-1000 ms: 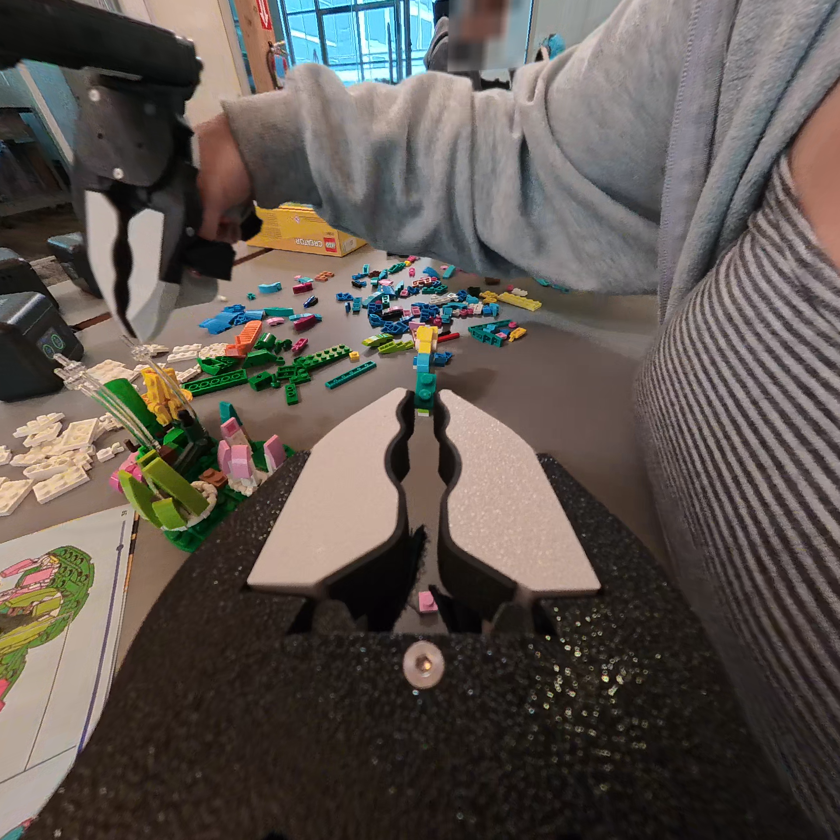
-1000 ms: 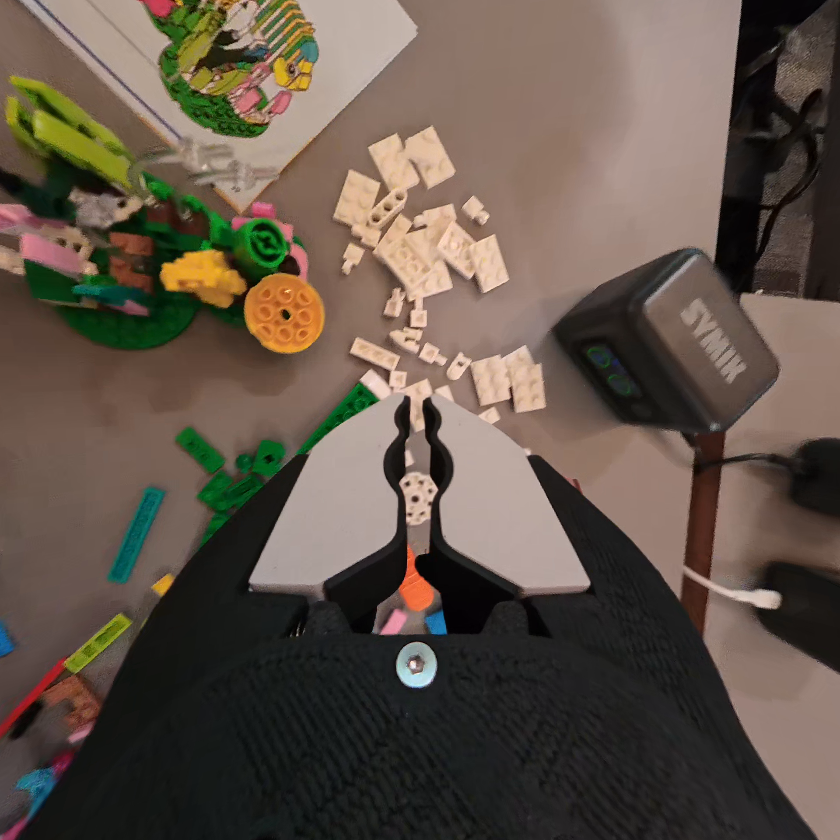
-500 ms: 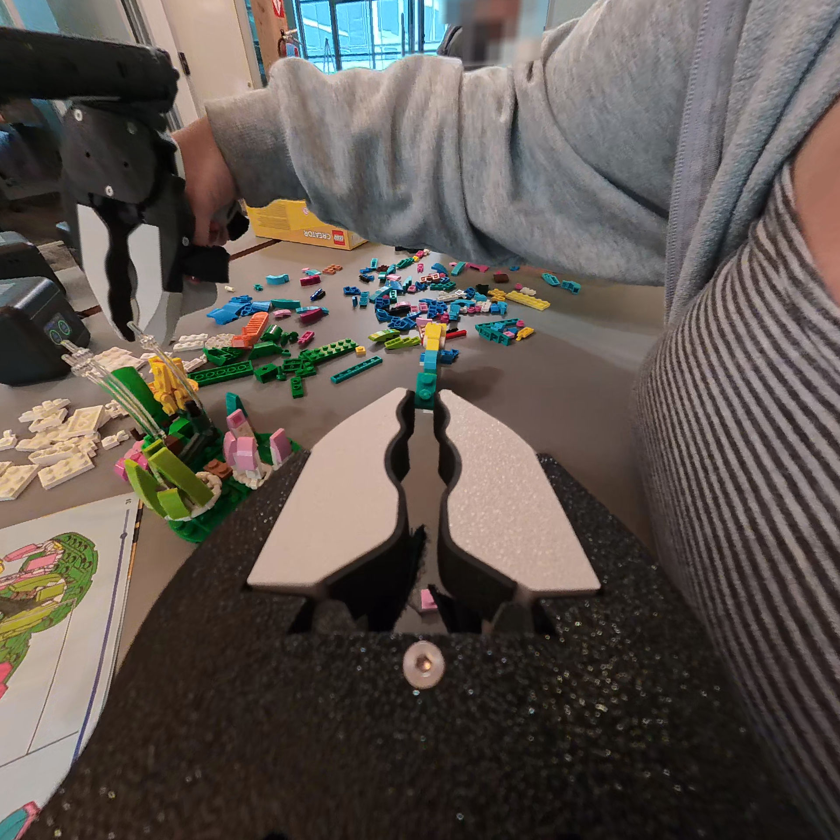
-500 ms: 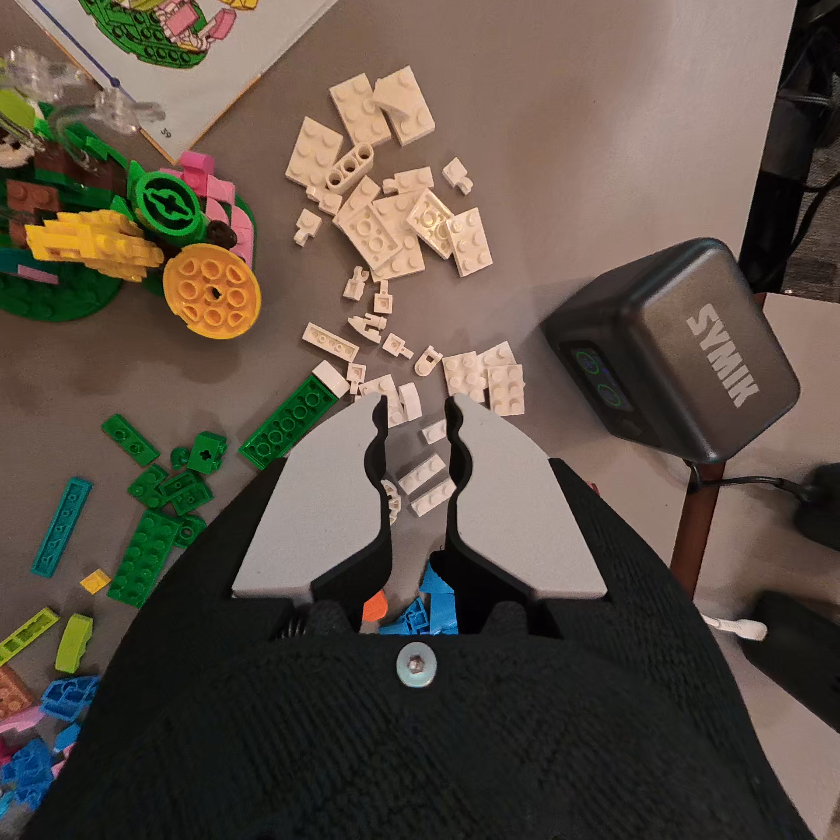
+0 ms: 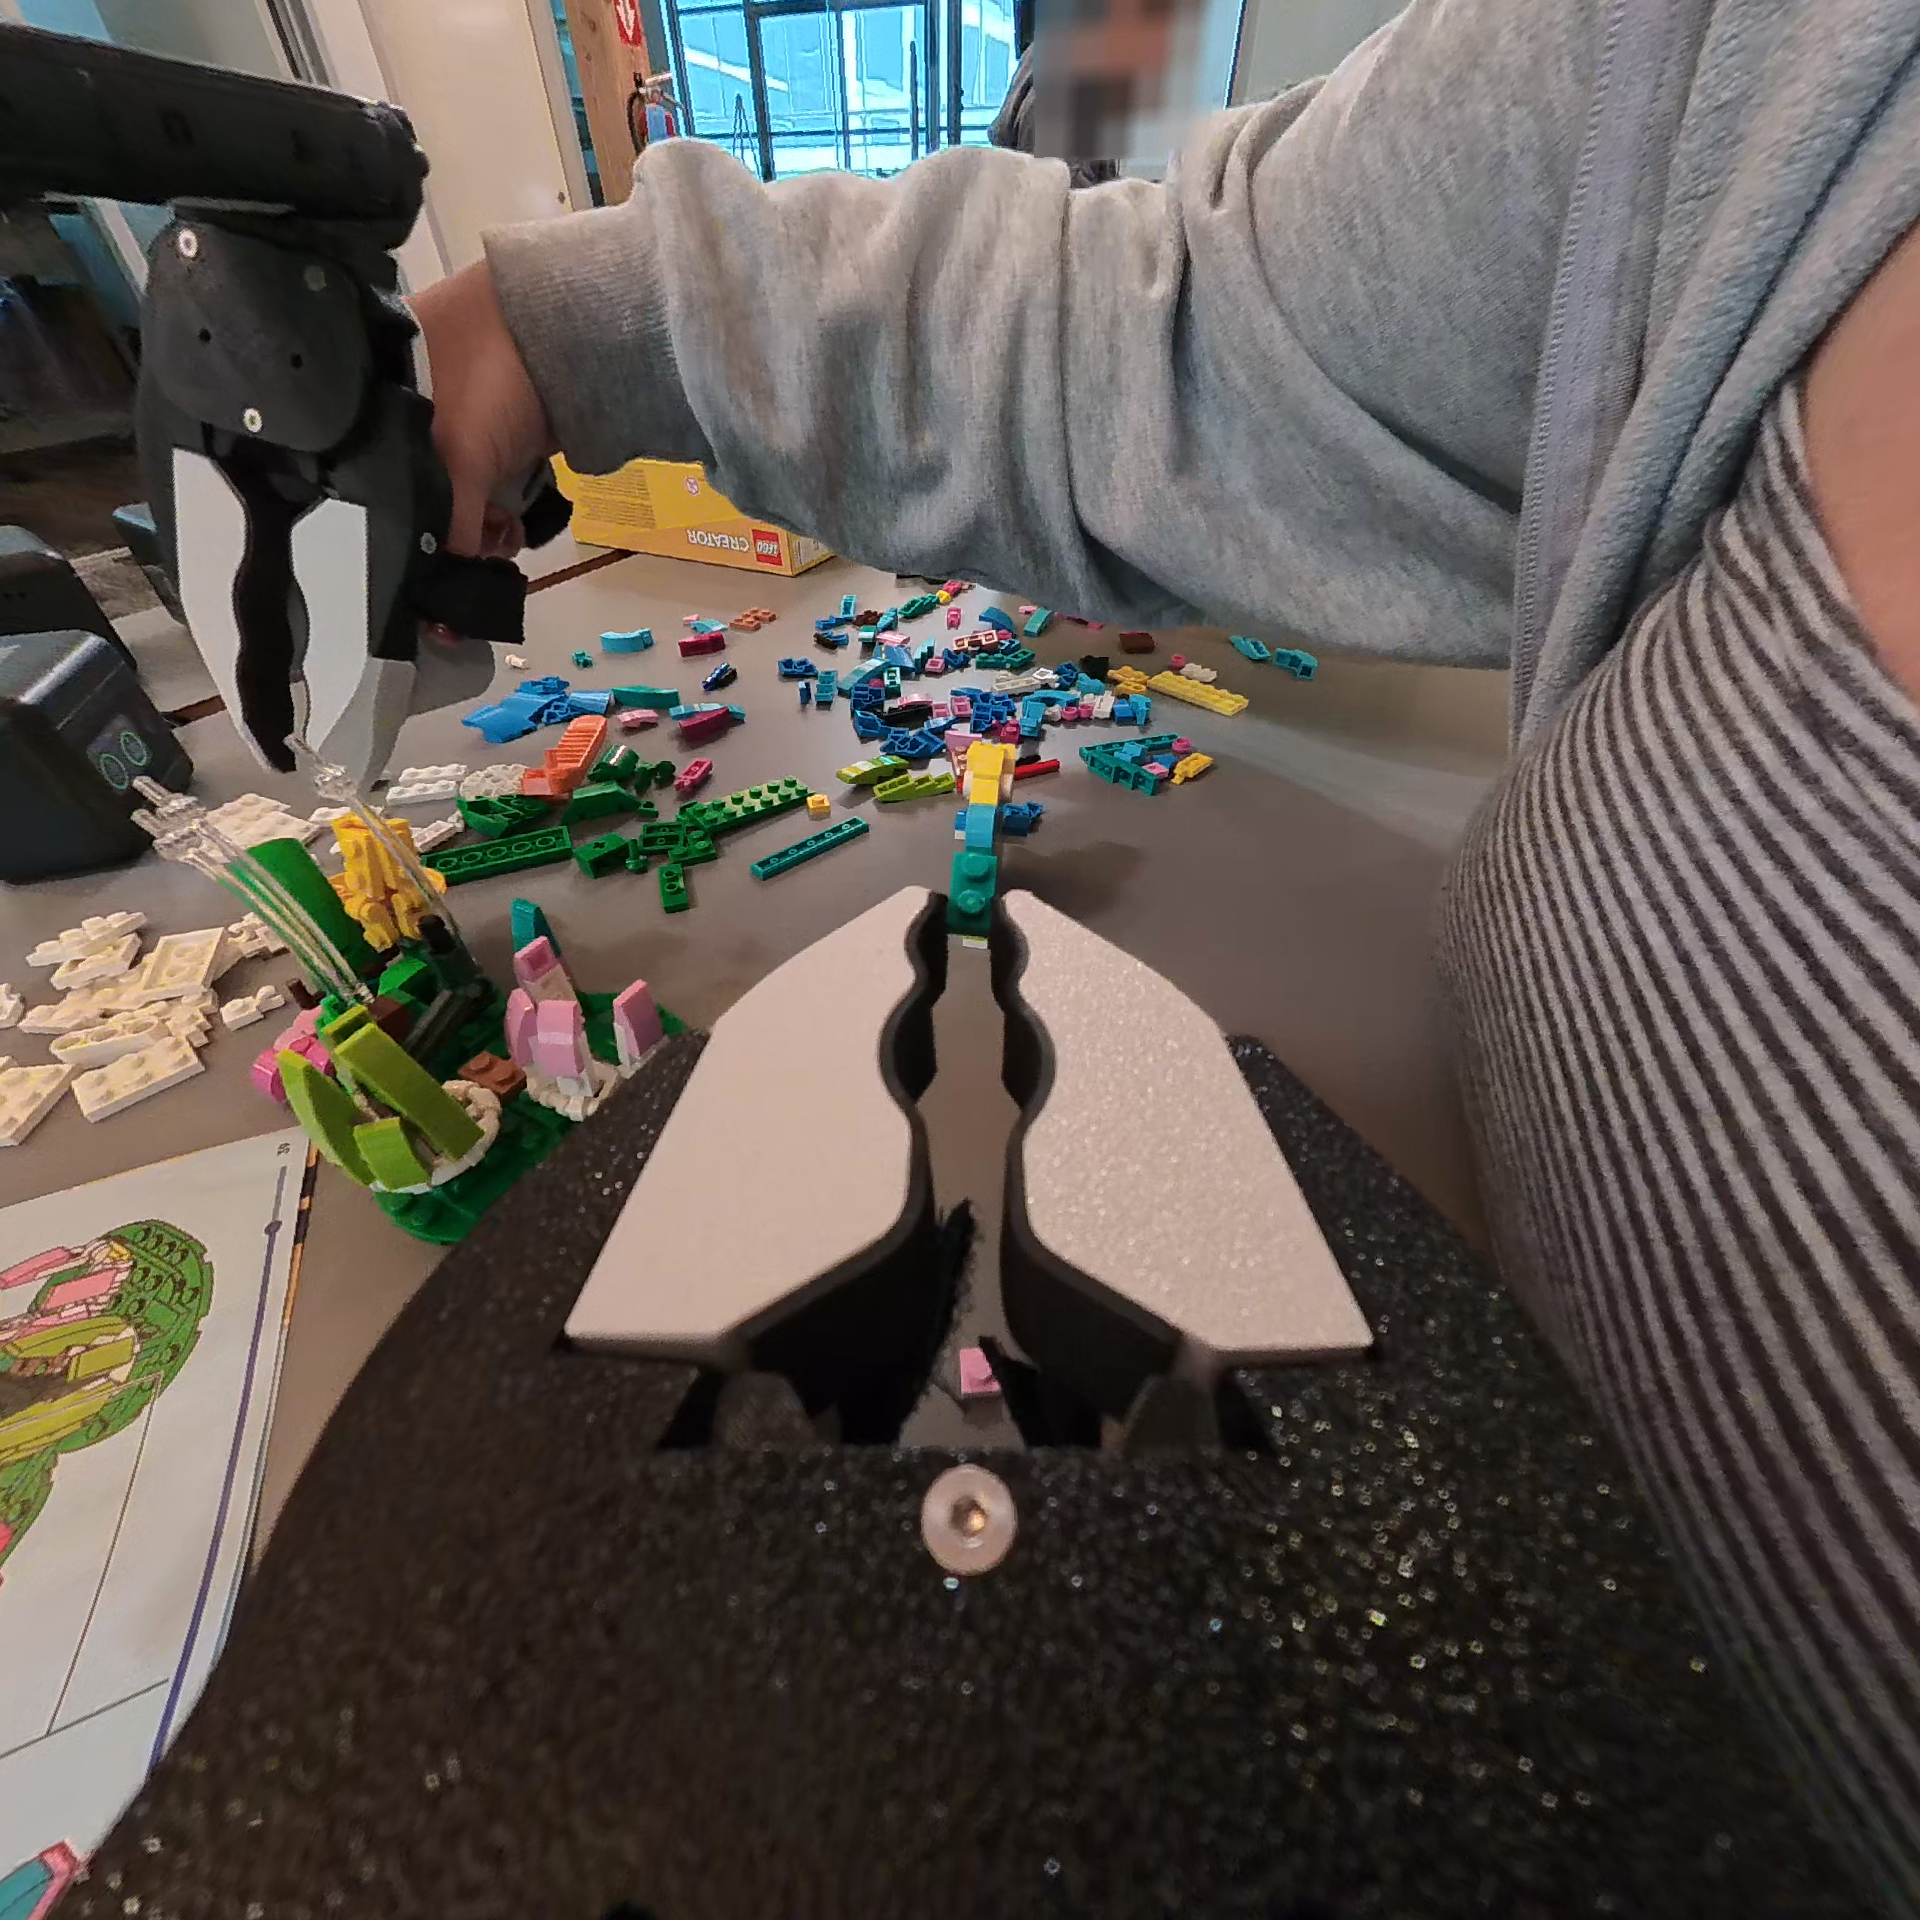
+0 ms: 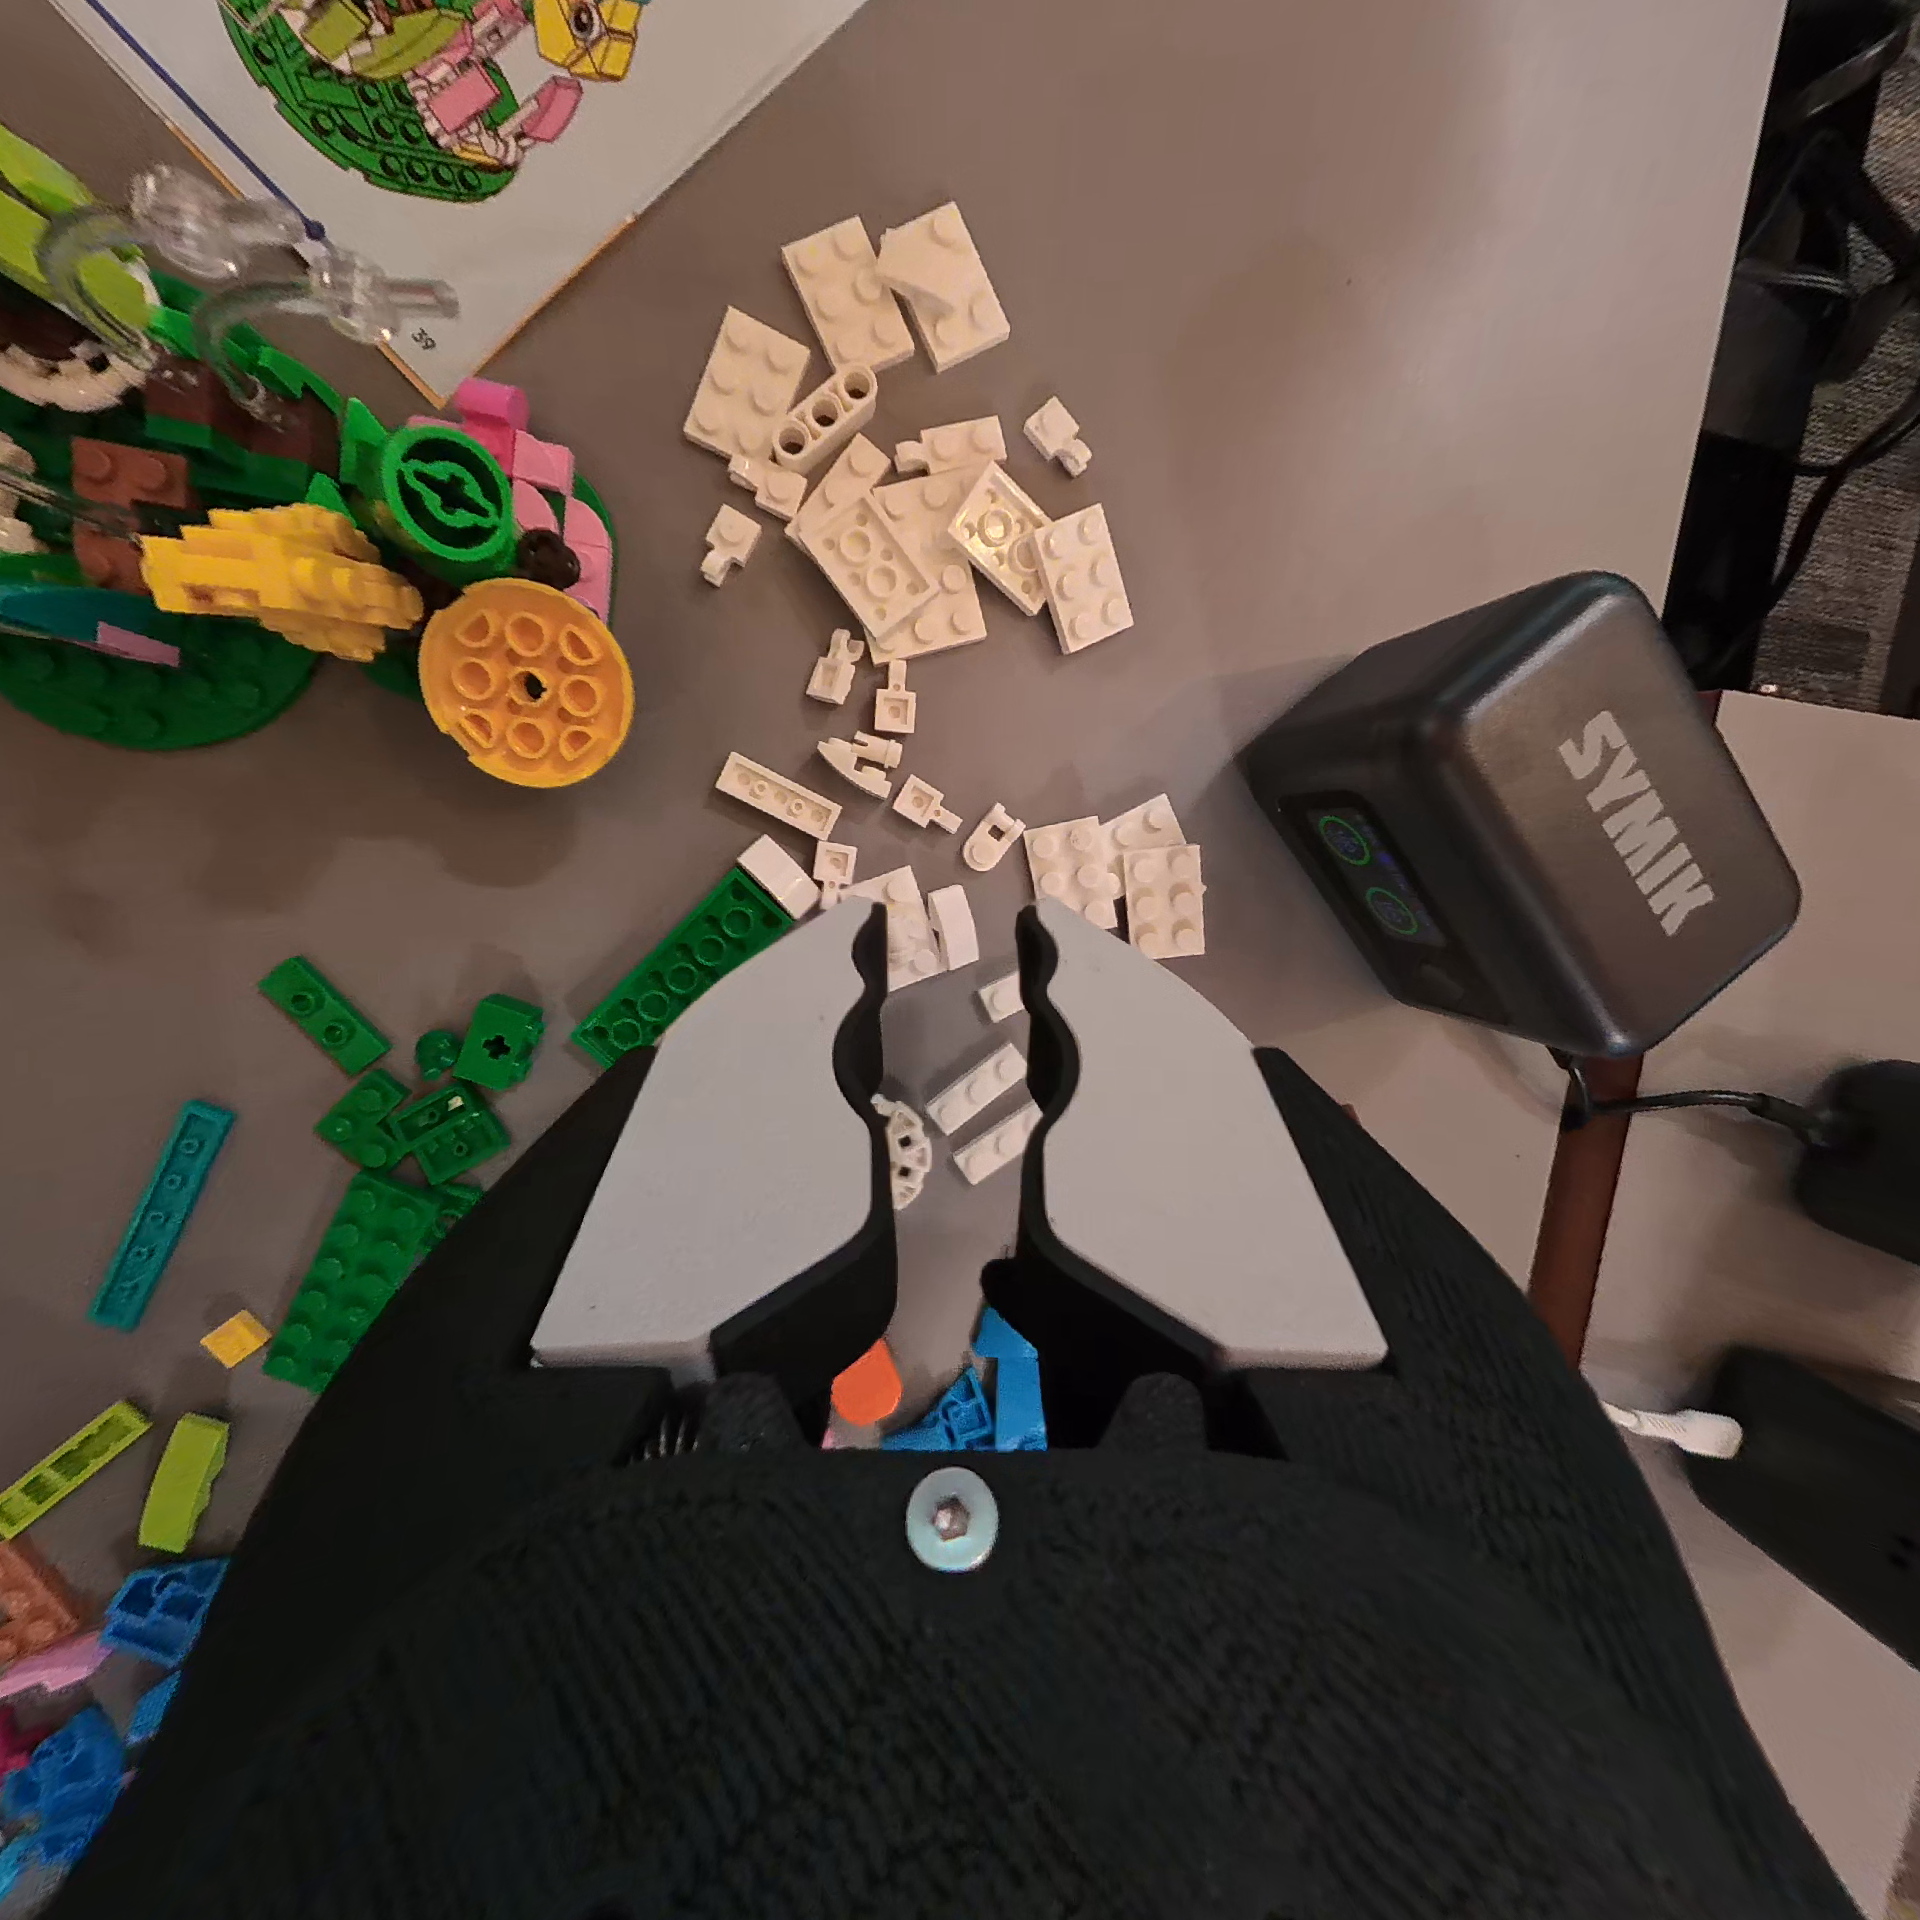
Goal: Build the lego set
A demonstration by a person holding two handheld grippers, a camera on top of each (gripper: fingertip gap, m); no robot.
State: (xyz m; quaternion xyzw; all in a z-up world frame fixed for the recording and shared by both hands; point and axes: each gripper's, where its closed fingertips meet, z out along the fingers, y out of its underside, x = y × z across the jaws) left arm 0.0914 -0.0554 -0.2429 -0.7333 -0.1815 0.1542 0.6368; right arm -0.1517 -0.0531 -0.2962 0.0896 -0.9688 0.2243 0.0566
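Left wrist view had the left gripper nearest the lens, its two grey fingers pinched on the bottom of a slim brick stack, green at the base, then blue, then yellow at the far end, which stuck out ahead of the tips. Just left of those fingers stood the partly built lego model on its green base, with lime leaves, pink buds, a yellow piece and clear curved rods rising from it. An open instruction booklet lay at the near left on the grey table. Beyond the model, loose green plates were scattered, and farther off a spread of blue, teal and pink pieces, with a yellow box behind them. A grey sleeve crossed the top of this view, ending in a hand on the right gripper, which hung tips-down above the model's clear rods.

Right wrist view looked down on the table. The right gripper had its fingers spread apart with nothing held; a small white round piece and small white plates lay on the table in the gap. Past the tips was a heap of white plates, to the left the model with an orange round plate, and to the right a dark box-shaped device.
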